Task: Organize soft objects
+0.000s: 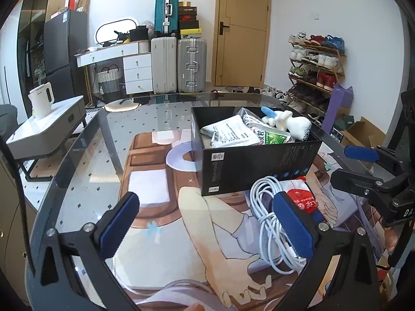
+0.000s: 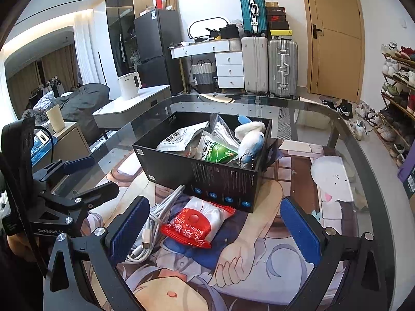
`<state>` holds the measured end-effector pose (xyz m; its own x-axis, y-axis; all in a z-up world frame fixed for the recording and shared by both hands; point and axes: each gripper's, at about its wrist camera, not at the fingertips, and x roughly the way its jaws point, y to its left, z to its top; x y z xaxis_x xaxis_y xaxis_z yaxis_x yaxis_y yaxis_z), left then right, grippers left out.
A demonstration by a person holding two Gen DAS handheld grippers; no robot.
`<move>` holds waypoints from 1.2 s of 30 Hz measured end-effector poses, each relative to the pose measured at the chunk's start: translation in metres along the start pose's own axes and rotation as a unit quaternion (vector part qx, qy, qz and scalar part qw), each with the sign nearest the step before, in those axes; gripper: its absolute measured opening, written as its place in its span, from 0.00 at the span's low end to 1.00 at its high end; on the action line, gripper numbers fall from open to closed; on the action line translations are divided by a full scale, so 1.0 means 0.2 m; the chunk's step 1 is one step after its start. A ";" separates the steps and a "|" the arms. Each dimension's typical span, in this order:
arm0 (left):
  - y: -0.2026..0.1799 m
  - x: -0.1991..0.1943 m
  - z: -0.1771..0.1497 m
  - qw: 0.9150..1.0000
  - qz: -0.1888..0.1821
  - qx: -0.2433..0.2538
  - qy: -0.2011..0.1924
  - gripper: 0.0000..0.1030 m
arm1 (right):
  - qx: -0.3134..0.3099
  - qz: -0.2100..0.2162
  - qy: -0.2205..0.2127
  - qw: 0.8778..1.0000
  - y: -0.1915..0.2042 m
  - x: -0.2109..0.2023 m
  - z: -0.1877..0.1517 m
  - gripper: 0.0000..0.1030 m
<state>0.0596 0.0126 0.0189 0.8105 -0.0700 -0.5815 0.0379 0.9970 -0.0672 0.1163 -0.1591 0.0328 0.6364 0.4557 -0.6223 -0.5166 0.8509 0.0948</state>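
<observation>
The right gripper (image 2: pixel 211 229) has its fingers spread wide and holds nothing. Lying between them, slightly toward the left finger, is a red and white packet (image 2: pixel 198 220) flat on the worktop (image 2: pixel 337 129). The packet's long axis runs diagonally, from near-left to far-right, so the fingers would close roughly across its shorter width. Just left of the packet, touching or almost touching it, is a coiled white cable (image 2: pixel 149 229), which runs close along the inside of the left finger.

The left gripper (image 1: pixel 205 226) is also wide apart and empty. From its view the cable (image 1: pixel 269 220) lies by its right finger, and the packet (image 1: pixel 302 197) shows only partly beyond that finger, off to the right. The right gripper is therefore the better placed of the two for the packet.

Just beyond both items stands a black box (image 2: pixel 207 178), open at the top, already holding several packets and a white and blue plush toy (image 2: pixel 250 136). Judging by this, the packet and cable remain to be put in.
</observation>
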 end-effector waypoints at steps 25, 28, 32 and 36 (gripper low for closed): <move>0.03 0.05 -0.08 1.000 -0.007 -0.010 0.025 1.00 | 0.016 -0.023 0.089 0.996 0.01 0.25 -0.08 0.99; 0.03 0.05 -0.08 1.000 -0.007 -0.010 0.025 1.00 | 0.022 -0.027 0.098 0.995 0.01 0.28 -0.08 0.99; 0.04 0.06 -0.08 1.000 -0.006 -0.011 0.025 1.00 | 0.042 -0.019 0.104 0.994 -0.01 0.30 -0.06 0.99; 0.04 0.07 -0.09 0.999 -0.007 -0.015 0.032 1.00 | 0.033 -0.035 0.116 0.992 0.00 0.34 -0.04 0.99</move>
<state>0.0612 0.0186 -0.0038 0.7714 -0.0875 -0.6303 0.0308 0.9945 -0.1004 0.1548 -0.1299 -0.0167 0.5172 0.3293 -0.7900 -0.4330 0.8969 0.0904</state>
